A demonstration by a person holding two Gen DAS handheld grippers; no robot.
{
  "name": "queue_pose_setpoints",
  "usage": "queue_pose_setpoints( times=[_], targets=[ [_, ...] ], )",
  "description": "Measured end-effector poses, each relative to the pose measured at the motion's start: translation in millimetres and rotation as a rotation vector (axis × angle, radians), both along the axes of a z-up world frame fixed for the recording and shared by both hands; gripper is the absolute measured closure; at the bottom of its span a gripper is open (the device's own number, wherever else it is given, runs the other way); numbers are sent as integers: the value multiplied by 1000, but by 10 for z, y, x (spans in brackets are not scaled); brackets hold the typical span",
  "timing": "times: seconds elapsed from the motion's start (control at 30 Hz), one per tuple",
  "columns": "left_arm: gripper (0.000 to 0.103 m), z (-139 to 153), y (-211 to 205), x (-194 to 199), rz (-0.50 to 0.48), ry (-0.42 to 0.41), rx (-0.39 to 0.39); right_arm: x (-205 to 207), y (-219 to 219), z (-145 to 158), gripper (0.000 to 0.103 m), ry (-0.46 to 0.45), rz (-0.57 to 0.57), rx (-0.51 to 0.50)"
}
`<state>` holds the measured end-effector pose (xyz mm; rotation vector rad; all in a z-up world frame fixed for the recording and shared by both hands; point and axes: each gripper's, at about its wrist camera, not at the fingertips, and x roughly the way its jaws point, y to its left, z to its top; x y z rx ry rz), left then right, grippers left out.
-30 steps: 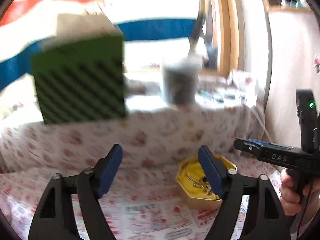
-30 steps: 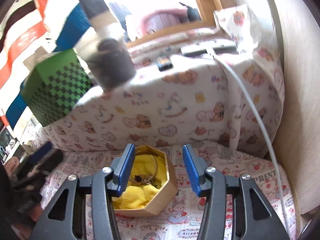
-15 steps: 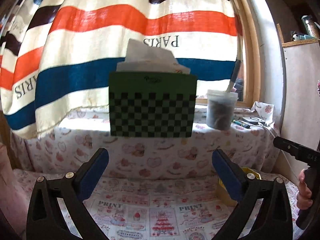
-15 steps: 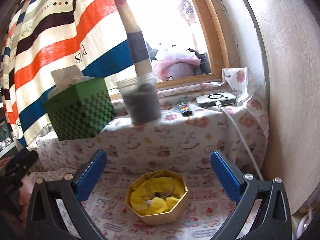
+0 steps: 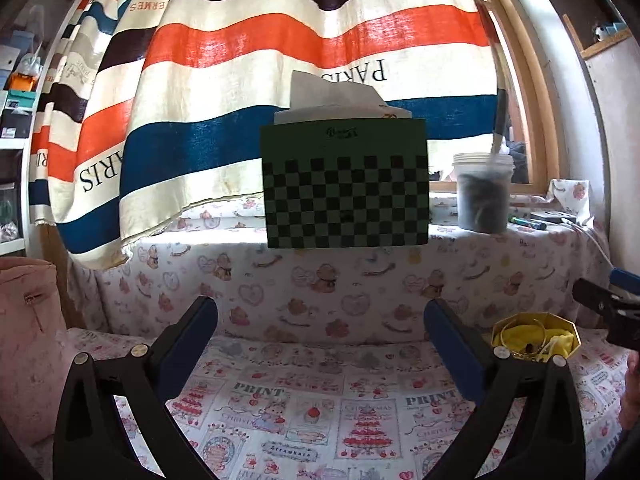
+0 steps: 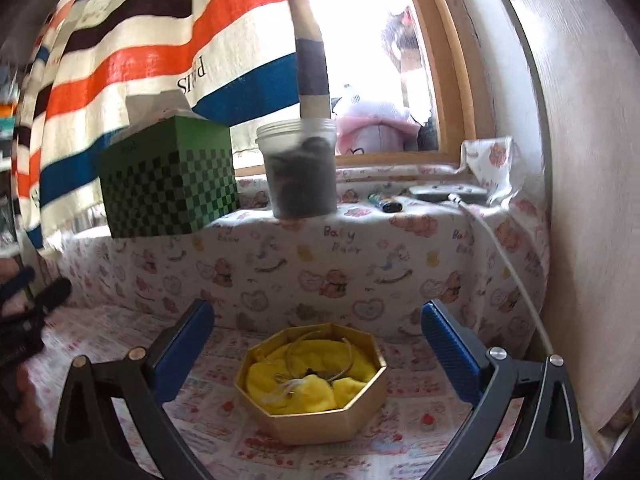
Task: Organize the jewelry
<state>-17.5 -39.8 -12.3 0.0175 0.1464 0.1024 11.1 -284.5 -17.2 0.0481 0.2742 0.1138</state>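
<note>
From the left wrist view, the left gripper [image 5: 320, 332] is standing spread to its widest with nothing between its blue pads, hovering over the bench [image 5: 320, 408], whose cloth is showing the printed words "PRINT", "Christmas" and "Strawberry". The gold octagonal jewelry box [image 5: 538, 338] is sitting on that cloth at the far right, beyond the right-hand finger, with yellow lining and thin bangles inside. On the raised ledge behind, a green checkered tissue box [image 5: 346, 188] is carrying small writing too blurred to read, and a plastic jar [image 5: 482, 192] is standing to its right. The striped curtain [image 5: 248, 52] is reading "PARIS" mirrored, plus "ERMES". From the right wrist view, the right gripper [image 6: 318, 340] is likewise gaping fully, holding nothing, and the jewelry box [image 6: 312, 400] is lying on the bench straight ahead between its fingers, untouched. The ledge cloth [image 6: 340, 240] is reading "Baby Bear".
</note>
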Motion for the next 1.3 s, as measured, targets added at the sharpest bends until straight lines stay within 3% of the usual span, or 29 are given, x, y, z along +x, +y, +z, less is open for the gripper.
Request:
queue_pose_setpoints(
  times=[0.2,1.3],
  targets=[
    [1,-101,83,290,10,152,-42,70,84,-39,0,34,-31,-65],
    [0,-86,39,271,-76,147,-42,65,62,-44,0,33,-58,-72]
  ],
)
